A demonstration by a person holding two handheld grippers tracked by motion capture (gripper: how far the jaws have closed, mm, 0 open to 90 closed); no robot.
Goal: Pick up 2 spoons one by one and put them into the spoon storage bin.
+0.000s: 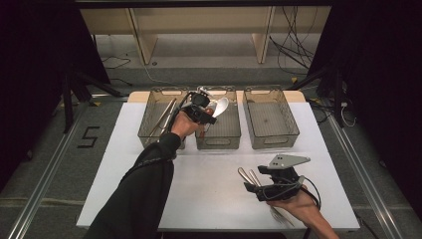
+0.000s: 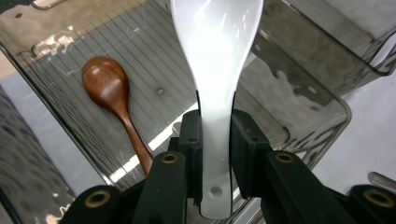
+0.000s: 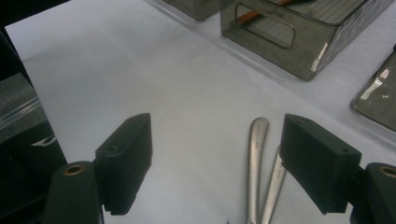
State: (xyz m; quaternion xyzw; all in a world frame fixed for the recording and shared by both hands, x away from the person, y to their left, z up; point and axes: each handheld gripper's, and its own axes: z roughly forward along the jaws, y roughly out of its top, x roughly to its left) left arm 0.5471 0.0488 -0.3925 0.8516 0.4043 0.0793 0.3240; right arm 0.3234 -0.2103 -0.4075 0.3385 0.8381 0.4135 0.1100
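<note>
Above the middle bin, in the high view, the left gripper holds a white spoon, while the right gripper rests low on the white table beside two metal handles. In the left gripper view, the jaws are clamped on the white spoon's handle over the bin, where a wooden spoon lies. In the right gripper view, the jaws stand wide apart over the table, with the metal handles just inside the right-hand jaw.

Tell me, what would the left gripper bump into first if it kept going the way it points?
Probably the floor of the middle bin, beside the wooden spoon; the white spoon it holds would touch first.
</note>
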